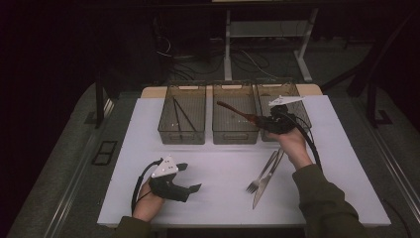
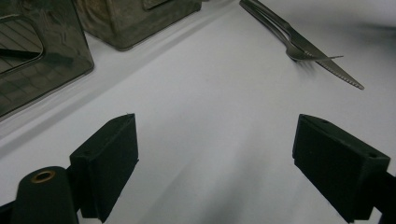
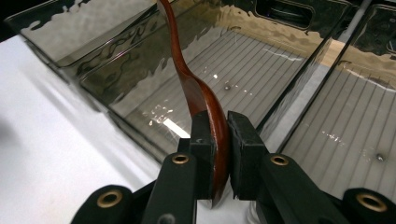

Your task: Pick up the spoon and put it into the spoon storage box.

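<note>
the right tongs point(image 3: 219, 154) pinch a wooden spoon point(image 3: 196, 93) by its bowl over the middle bin point(image 1: 235, 130); that smooth curve could slip. left tongs point(image 1: 190, 177) sit spread at seven o'clock.

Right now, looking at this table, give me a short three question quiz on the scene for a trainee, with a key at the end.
1. True or false: the right hand-held gripper is shut on the wooden spoon.
2. Multiple choice: over which bin does the spoon's handle reach? A, left bin. B, middle bin. C, right bin.
3. Fill in: on the white table, beside the knife, lies a ____.

Key:
1. True; its jaws clamp the spoon's bowl.
2. B.
3. Fork; the two cross each other. The left hand-held gripper stands open and empty.
</note>
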A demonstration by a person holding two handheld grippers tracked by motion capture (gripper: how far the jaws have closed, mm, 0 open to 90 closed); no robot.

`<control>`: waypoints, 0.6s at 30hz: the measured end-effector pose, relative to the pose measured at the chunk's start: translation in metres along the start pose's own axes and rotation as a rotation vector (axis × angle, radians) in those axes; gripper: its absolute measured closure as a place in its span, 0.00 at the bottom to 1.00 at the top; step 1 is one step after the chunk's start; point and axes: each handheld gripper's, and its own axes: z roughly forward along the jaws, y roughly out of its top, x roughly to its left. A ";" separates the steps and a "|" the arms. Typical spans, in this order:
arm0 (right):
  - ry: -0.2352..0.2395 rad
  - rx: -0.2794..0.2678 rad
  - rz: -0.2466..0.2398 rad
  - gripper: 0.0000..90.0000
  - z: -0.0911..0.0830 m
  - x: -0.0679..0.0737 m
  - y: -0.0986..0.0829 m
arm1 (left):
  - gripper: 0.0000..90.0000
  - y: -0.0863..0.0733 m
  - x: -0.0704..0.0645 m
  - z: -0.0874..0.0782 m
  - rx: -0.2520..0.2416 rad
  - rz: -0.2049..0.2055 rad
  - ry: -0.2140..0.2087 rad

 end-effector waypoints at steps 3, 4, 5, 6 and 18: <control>-0.016 0.008 0.006 0.89 0.008 0.000 0.002 | 0.15 0.000 0.000 0.000 0.000 0.000 -0.001; -0.021 0.010 0.016 0.89 0.011 0.000 0.002 | 0.15 0.000 0.000 0.000 -0.001 0.001 -0.001; -0.025 0.013 0.020 0.89 0.014 -0.001 0.001 | 0.15 0.000 0.000 0.000 -0.001 0.001 -0.002; -0.028 0.017 0.026 0.89 0.016 0.000 0.001 | 0.15 0.000 0.000 0.000 -0.001 0.001 -0.002; -0.044 0.035 0.026 0.88 0.031 0.005 0.000 | 0.15 0.000 0.000 0.000 -0.002 -0.001 -0.006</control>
